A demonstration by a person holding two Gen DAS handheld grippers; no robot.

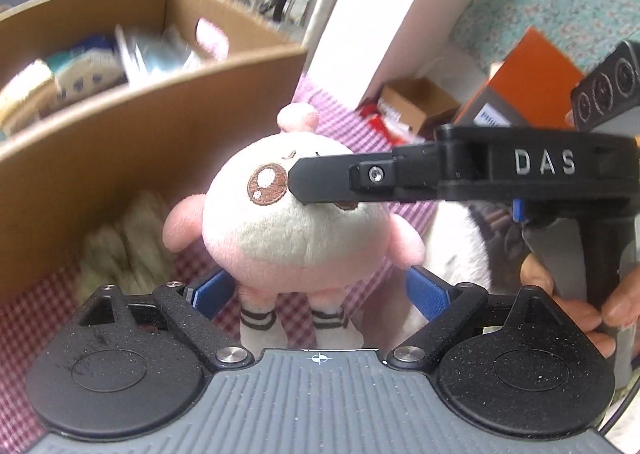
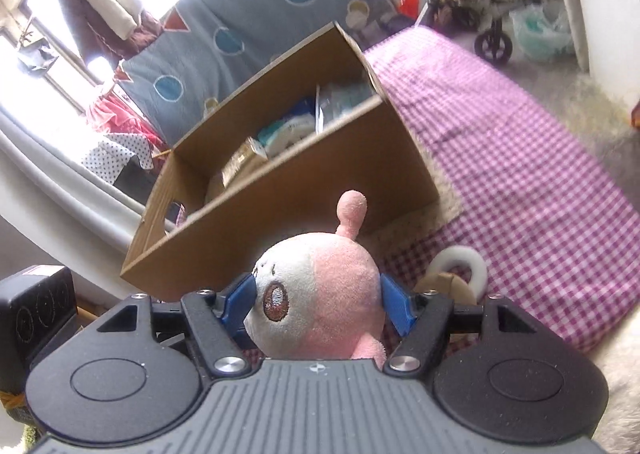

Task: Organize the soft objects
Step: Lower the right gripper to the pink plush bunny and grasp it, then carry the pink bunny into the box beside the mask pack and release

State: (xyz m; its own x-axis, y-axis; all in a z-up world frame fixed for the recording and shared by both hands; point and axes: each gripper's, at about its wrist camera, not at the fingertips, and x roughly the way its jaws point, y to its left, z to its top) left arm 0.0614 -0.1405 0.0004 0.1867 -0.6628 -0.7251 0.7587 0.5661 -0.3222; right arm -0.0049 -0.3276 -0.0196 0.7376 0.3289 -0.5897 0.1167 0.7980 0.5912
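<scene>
A pink and white plush toy [image 1: 288, 238] with a round head and striped socks stands upright in front of the open cardboard box [image 1: 160, 125]. My right gripper [image 2: 318, 304] is shut on its head [image 2: 332, 294], a blue pad against each side. In the left wrist view that gripper comes in from the right, and one black finger [image 1: 340, 177] lies across the toy's face. My left gripper [image 1: 320, 292] is open. Its blue pads stand wide apart on either side of the toy's lower body and legs, without pressing.
The box [image 2: 300, 189] holds packets and soft items and sits on a purple checked cloth [image 2: 520, 173]. A white ring on a beige thing [image 2: 472, 266] lies to the right. Beige fluff [image 1: 120, 246], an orange box [image 1: 532, 77] and a person's hand [image 1: 580, 314] are nearby.
</scene>
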